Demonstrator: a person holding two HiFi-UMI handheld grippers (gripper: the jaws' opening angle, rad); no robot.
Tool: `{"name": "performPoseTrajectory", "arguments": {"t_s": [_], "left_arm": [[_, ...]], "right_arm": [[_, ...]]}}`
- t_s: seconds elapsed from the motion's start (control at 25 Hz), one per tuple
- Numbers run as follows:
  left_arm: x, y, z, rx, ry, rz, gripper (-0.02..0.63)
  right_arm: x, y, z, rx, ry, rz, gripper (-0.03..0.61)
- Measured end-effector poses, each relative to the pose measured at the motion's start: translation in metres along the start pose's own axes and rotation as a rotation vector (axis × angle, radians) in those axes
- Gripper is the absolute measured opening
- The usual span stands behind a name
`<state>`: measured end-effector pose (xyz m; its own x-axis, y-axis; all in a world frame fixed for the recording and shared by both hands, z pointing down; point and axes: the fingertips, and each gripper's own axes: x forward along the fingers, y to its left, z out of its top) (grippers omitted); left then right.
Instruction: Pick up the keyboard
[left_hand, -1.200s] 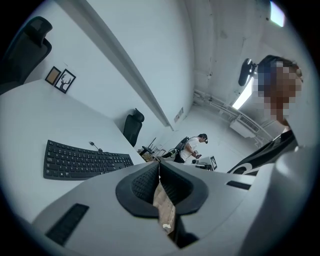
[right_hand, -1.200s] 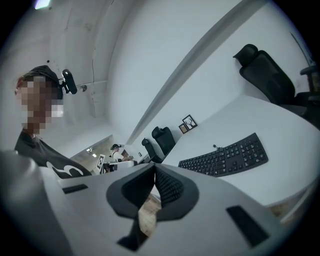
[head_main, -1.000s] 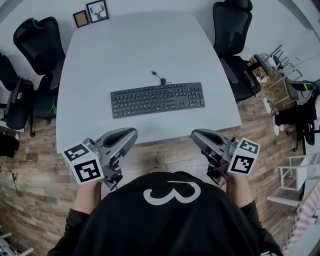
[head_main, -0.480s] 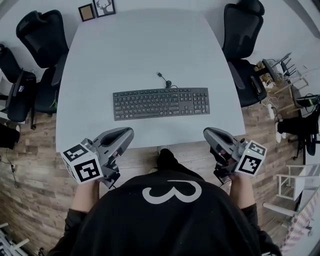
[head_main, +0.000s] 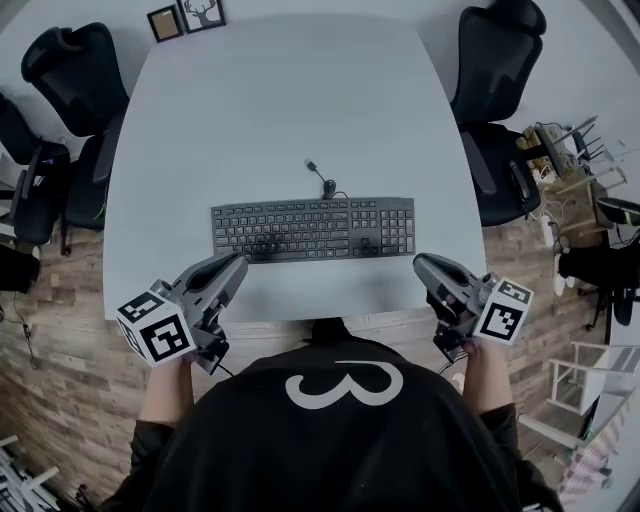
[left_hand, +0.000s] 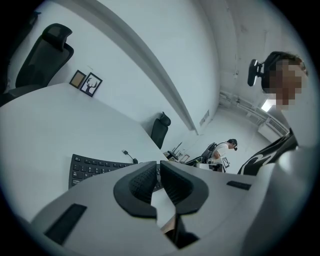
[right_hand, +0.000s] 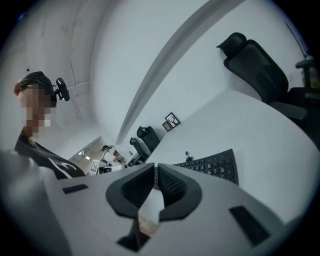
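A black keyboard (head_main: 313, 228) lies flat on the white table (head_main: 280, 110), its short cable (head_main: 322, 178) curling away behind it. My left gripper (head_main: 238, 263) hovers at the table's near edge, just in front of the keyboard's left end, jaws shut and empty. My right gripper (head_main: 422, 263) sits at the near right edge, a little off the keyboard's right end, also shut with nothing in it. The keyboard (left_hand: 95, 167) shows past my left gripper (left_hand: 157, 167) in the left gripper view, and the keyboard (right_hand: 212, 165) past my right gripper (right_hand: 156, 170) in the right gripper view.
Black office chairs stand at the left (head_main: 70, 75) and right (head_main: 495, 70) of the table. Two small picture frames (head_main: 185, 18) lean at the far left corner. Cluttered furniture and cables (head_main: 570, 150) fill the wooden floor on the right.
Both grippers have come forward from below the table edge to the near edge, closer to the keyboard's two ends. Their jaws stayed shut. The keyboard has not been touched.
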<state>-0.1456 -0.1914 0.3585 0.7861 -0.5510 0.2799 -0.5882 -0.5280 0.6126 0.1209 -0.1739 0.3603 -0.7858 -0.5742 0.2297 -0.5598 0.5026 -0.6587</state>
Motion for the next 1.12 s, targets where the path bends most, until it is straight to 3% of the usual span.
{"name": "performPoseTrajectory", "arguments": {"t_s": [0.2,0.44,0.6,0.8,1.0,1.12], "left_arm": [[0.01,0.031,0.005,-0.065,-0.017,0.067,0.02],[0.005,0.077,0.018,-0.109,-0.071,0.2,0.041],[0.004,0.107,0.01,-0.13,-0.059,0.255,0.13],[0.0,0.14,-0.001,-0.119,-0.036,0.332,0.164],[0.003,0.172,-0.016,-0.155,0.007,0.398,0.196],[0.006,0.186,-0.022,-0.165,0.03,0.419,0.204]], "right_arm": [[0.009,-0.037,0.01,0.025,0.045,0.014,0.018],[0.018,-0.077,0.018,0.01,0.1,-0.037,0.058],[0.024,-0.101,0.015,0.004,0.146,-0.068,0.096],[0.035,-0.124,0.004,0.02,0.222,-0.091,0.174],[0.042,-0.153,-0.004,0.023,0.27,-0.17,0.253],[0.046,-0.167,-0.008,0.047,0.293,-0.206,0.259]]}}
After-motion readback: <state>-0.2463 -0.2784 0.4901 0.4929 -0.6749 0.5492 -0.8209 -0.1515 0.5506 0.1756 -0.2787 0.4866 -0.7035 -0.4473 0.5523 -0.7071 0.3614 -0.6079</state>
